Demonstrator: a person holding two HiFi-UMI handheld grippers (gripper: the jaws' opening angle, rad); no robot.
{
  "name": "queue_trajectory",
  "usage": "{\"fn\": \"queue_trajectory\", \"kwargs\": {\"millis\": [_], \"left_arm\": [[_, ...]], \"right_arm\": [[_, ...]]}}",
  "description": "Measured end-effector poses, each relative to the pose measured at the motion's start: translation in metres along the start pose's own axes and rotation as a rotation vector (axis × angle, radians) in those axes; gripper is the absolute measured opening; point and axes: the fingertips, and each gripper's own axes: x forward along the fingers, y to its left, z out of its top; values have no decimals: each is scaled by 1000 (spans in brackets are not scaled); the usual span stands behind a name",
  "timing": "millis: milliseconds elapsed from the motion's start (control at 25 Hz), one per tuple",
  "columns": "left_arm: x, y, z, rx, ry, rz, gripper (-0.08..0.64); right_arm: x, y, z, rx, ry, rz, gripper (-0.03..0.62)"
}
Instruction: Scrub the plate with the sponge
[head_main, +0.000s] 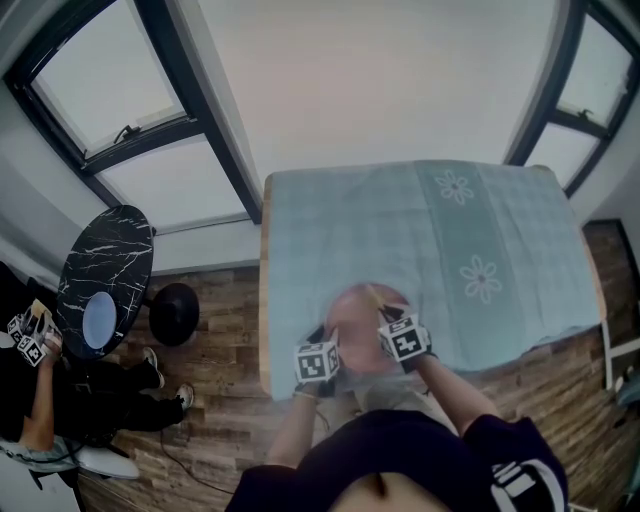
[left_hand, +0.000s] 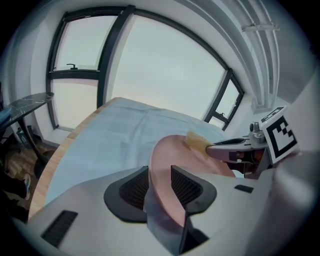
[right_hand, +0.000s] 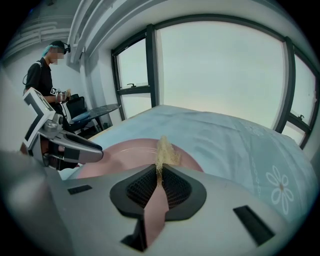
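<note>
The right gripper (right_hand: 159, 172) pinches the sponge (right_hand: 165, 150), which touches the pink plate (right_hand: 125, 152). The left gripper (left_hand: 160, 173) has its 2 jaws spread around the rim.

Pink plate (left_hand: 175, 152) between left gripper's (left_hand: 160, 182) spread jaws, right gripper (left_hand: 212, 148) holding sponge (left_hand: 196, 142) against it

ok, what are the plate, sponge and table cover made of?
Plate: pink, smooth with a soft sheen and thin rim; plastic or glazed ceramic, can't tell which.
Sponge: yellowish, rough and fuzzy-edged, squashed thin between the right gripper's jaws; soft foam or fibre.
Tablecloth: pale blue fabric by the look, creased, flower print.
</note>
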Motion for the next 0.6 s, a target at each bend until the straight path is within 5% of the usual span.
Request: {"fn": "queue_trajectory", "kwargs": {"millis": [600], "left_arm": [[8, 11, -4, 0, 31, 42, 48]], "right_arm": [[29, 12, -14, -18, 68, 34, 37]]}}
